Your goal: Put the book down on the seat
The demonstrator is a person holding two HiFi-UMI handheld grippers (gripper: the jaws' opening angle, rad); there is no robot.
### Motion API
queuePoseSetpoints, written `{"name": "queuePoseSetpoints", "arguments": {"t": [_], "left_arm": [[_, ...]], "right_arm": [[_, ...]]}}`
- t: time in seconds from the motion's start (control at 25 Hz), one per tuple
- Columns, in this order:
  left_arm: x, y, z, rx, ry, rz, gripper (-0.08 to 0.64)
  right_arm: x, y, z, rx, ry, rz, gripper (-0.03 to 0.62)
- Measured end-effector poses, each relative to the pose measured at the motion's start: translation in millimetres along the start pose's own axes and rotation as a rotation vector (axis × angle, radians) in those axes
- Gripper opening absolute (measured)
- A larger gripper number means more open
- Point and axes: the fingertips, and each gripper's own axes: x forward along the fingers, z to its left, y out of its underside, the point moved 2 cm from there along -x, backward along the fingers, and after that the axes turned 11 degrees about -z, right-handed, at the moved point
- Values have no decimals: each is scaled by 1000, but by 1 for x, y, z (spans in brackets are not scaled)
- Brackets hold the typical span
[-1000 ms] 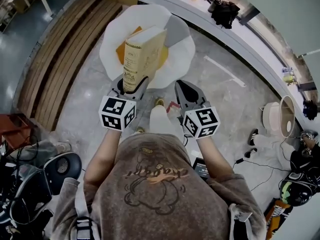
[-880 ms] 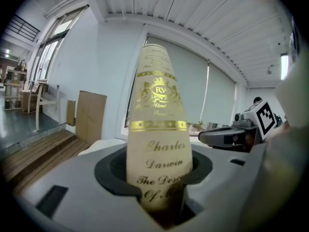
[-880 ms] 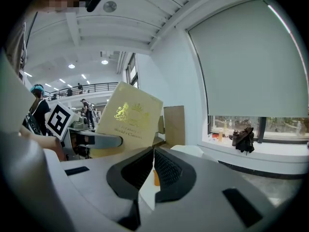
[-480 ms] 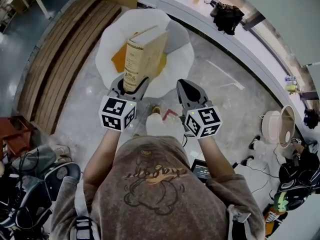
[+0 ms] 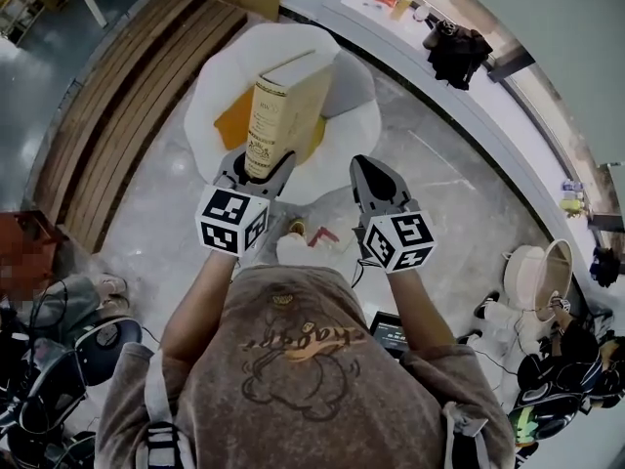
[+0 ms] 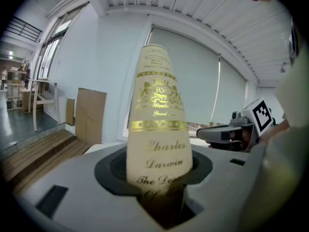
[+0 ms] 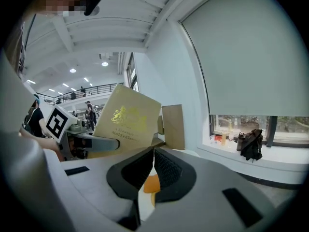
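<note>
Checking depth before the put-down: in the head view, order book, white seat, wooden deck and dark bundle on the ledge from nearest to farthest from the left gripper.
1. book: held by the left gripper.
2. white seat: just ahead, under the book.
3. wooden deck: farther off, to the left.
4. dark bundle: farthest, on the ledge at upper right.

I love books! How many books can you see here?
1. The cream book stands upright, clamped in the left gripper, over the white seat. No other book shows, though some may be hidden.
</note>
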Motion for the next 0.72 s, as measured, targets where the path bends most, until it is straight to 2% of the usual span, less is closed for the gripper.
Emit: {"name": "queuePoseSetpoints", "arguments": {"t": [0.32, 0.52, 0.72], "left_arm": [[21, 2, 11, 0, -43, 1, 209], [35, -5, 33, 5, -31, 3, 209], [52, -3, 32, 16, -20, 9, 209]], "right_arm": [[23, 8, -29, -17, -50, 12, 21], [49, 5, -26, -14, -52, 21, 21], [56, 8, -36, -13, -48, 22, 21]]}}
